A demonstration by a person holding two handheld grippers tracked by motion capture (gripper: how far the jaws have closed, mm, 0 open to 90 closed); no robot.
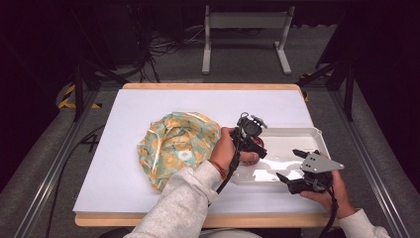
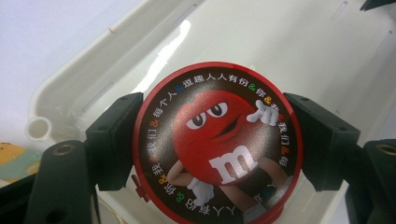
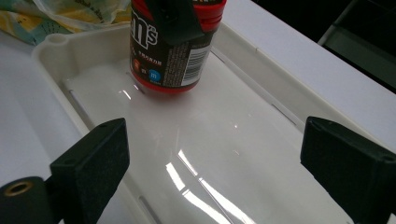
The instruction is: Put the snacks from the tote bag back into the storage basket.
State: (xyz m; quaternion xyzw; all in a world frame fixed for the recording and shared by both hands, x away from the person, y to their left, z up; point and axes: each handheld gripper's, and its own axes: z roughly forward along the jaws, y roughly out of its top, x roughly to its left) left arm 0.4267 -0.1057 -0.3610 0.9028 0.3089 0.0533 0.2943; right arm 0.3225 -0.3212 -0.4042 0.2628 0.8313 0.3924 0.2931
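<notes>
**Observer 1:** Fingers of the left gripper are pinching the red lid of the M&M's canister, one black pad on each side of its rim. The right gripper has its pads spread wide, with nothing between them.

**Observer 2:** Confirmed. Listing items from largest to smallest: the white table top, the patterned bag of green and orange lying left of centre, the white tray on the right half, then the canister.

**Observer 1:** Canister position: inside the tray, at its end nearest the bag. In the right gripper view it is upright, with its base at the tray floor; whether it rests there cannot be determined.

**Observer 2:** Legible markings. Lid, left gripper view: a red M&M character with a white "m", ringed by Chinese characters and coloured ampersands. Side wall, right gripper view: part of a white "m's" logo, a barcode, and small round coloured symbols on dark brown.

**Observer 1:** Obstructions: in the high view the left hand and its gripper cover most of the canister. The right hand holds its gripper above the near right corner of the tray, well apart from the canister.

**Observer 2:** View differences: the lid artwork is readable from the left gripper view, the barcode from the right gripper view.
</notes>
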